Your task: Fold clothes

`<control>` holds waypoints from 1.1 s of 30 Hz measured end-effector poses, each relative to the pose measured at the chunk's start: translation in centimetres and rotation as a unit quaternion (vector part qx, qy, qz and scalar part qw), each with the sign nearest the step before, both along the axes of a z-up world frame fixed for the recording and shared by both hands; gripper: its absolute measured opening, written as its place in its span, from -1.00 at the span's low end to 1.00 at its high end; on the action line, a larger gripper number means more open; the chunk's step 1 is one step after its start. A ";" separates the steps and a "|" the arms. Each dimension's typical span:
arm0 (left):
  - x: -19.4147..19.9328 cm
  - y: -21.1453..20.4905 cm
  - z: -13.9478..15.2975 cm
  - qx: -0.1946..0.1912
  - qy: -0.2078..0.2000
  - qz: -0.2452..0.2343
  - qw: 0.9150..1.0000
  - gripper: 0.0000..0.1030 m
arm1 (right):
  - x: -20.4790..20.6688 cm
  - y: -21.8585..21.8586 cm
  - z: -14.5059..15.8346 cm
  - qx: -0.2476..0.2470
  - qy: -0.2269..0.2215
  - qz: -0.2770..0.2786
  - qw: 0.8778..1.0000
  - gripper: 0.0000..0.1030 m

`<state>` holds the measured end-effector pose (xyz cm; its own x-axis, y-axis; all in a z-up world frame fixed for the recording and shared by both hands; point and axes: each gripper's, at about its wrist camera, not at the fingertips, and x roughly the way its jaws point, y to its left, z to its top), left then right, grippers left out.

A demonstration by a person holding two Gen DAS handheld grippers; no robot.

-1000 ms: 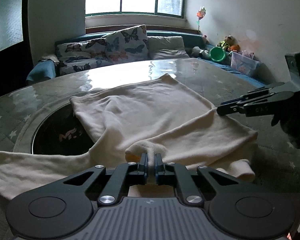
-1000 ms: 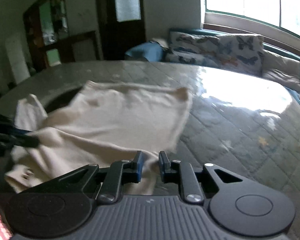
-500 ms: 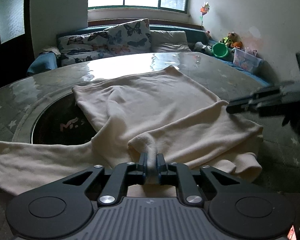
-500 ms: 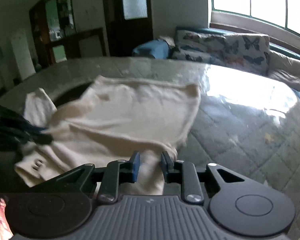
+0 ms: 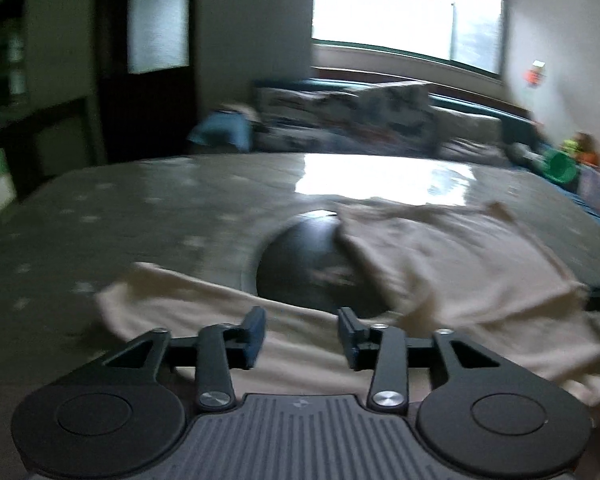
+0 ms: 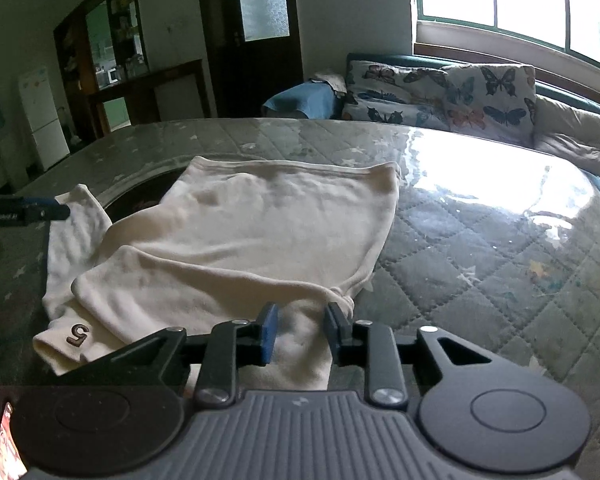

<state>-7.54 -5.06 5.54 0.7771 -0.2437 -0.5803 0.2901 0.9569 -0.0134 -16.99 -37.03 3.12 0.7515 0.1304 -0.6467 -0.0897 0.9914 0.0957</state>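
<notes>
The right gripper [image 6: 298, 330] has its jaws apart, having just been opening, with a fold of the cream sweater [image 6: 260, 232] lying loosely between the blue pads [image 6: 269, 334], which do not press on it; the left gripper [image 5: 300, 336] likewise has its jaws well apart, having just been opening, and it hovers over a spread sleeve with nothing clamped; that view is smeared by motion blur, so fine detail there cannot be read. Just left of the right gripper's jaws a folded sleeve lies across the garment's near part, its cuff [image 6: 66, 342] bearing a dark figure 5 and pointing toward the near left; beyond the jaws the body of the sweater stretches away, its long axis running from the gripper toward the far side, its straight hem [image 6: 296, 166] at the far end lying crosswise; the other sleeve [image 6: 80, 220] runs away at the far left, and the left gripper's tip sits beside its end in the right wrist view. The garment rests on the quilted table cover [image 6: 480, 264], partly over a dark round inset [image 5: 300, 264] ahead of the left gripper; farther off stand butterfly cushions [image 6: 452, 96] on a sofa under a bright window [image 6: 516, 4].
</notes>
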 end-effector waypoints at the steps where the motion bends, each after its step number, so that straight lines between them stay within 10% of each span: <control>1: 0.3 0.5 0.0 0.003 -0.003 0.015 1.000 -0.07 | 0.0 0.0 0.0 -0.001 0.000 0.000 1.000 -0.42; 11: 2.8 3.9 -1.8 0.028 0.009 0.107 0.994 0.03 | 0.1 0.2 0.0 -0.003 0.001 0.003 1.000 -0.34; 33: 3.1 4.6 -2.2 0.017 0.025 0.125 0.992 0.11 | 0.1 0.2 -0.3 0.000 0.002 0.004 1.000 -0.28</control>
